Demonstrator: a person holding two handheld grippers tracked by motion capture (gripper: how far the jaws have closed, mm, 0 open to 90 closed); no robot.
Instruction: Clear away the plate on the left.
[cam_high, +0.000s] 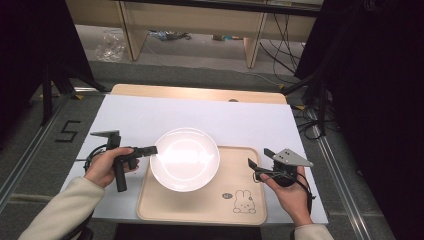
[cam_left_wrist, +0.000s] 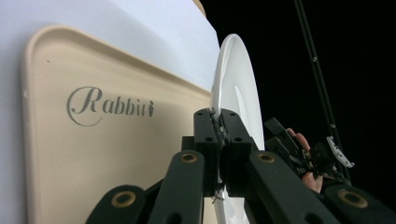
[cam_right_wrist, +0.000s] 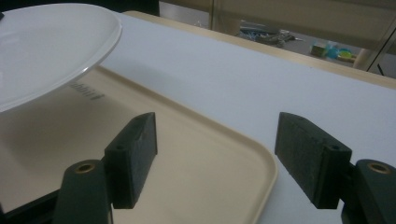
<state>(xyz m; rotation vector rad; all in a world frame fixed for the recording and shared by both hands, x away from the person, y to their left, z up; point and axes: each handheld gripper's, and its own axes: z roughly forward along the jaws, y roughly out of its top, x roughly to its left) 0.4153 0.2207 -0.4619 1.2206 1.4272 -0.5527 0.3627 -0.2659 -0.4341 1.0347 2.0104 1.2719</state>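
Observation:
A round white plate (cam_high: 185, 157) hangs tilted over the far left part of a beige tray (cam_high: 200, 210), casting a shadow on it. My left gripper (cam_high: 152, 150) comes in from the left and is shut on the plate's left rim. In the left gripper view the jaws (cam_left_wrist: 219, 126) pinch the thin edge of the plate (cam_left_wrist: 238, 84), with the tray (cam_left_wrist: 93, 154) behind. My right gripper (cam_high: 260, 157) stands open at the tray's right edge. In the right gripper view nothing lies between its jaws (cam_right_wrist: 219, 149), which frame the tray's corner (cam_right_wrist: 196, 163) while the plate (cam_right_wrist: 42, 46) floats at upper left.
A white sheet (cam_high: 150, 112) covers the table, with a wooden strip (cam_high: 200, 92) along the far side. The tray bears a rabbit drawing (cam_high: 244, 202) near its front right. Black stand legs (cam_high: 55, 85) and cables (cam_high: 310, 120) flank the table.

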